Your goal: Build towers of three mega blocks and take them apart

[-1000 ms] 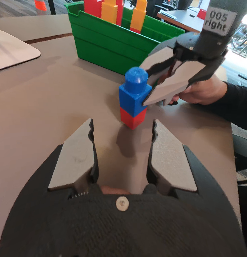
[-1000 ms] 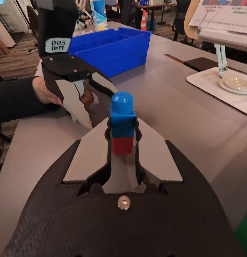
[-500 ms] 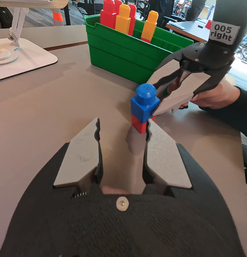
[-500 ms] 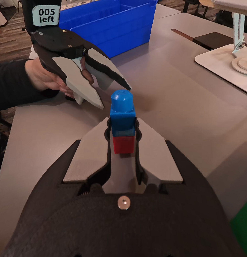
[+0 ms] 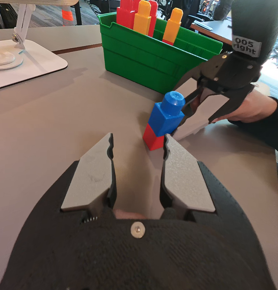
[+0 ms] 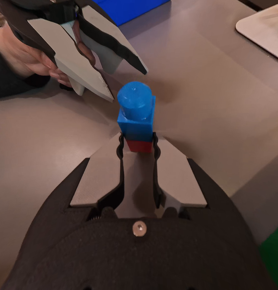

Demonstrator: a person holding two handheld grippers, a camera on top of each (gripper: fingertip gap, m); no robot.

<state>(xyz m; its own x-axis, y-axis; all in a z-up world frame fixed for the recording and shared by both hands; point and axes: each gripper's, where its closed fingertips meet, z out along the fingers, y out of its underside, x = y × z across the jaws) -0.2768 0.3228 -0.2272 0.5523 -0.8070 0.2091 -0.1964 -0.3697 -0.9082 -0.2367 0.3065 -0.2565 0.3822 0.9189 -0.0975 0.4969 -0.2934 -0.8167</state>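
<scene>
A two-block stack stands on the grey table: a blue block (image 5: 165, 120) with a round stud on a red block (image 5: 152, 140). My right gripper (image 6: 137, 136) is shut on the lower part of the blue block (image 6: 135, 122), just above the red block (image 6: 140, 146). It also shows in the left wrist view (image 5: 182, 125), coming in from the right. My left gripper (image 5: 138, 135) is open and empty, with its right fingertip close to the red block. In the right wrist view it (image 6: 128, 85) hovers just beyond the stud, up and to the left.
A green bin (image 5: 143, 62) behind the stack holds red and yellow block towers (image 5: 141, 20). A white stand base (image 5: 25, 62) lies at the far left. A blue bin (image 6: 135, 9) stands behind my left gripper. The table edge runs at the right. The grippers' ends are close to 6 centimetres from one another.
My left gripper has moved in close to the stack and its jaws have narrowed somewhat. My right gripper stays shut on the blue block and now looks down on it more steeply.
</scene>
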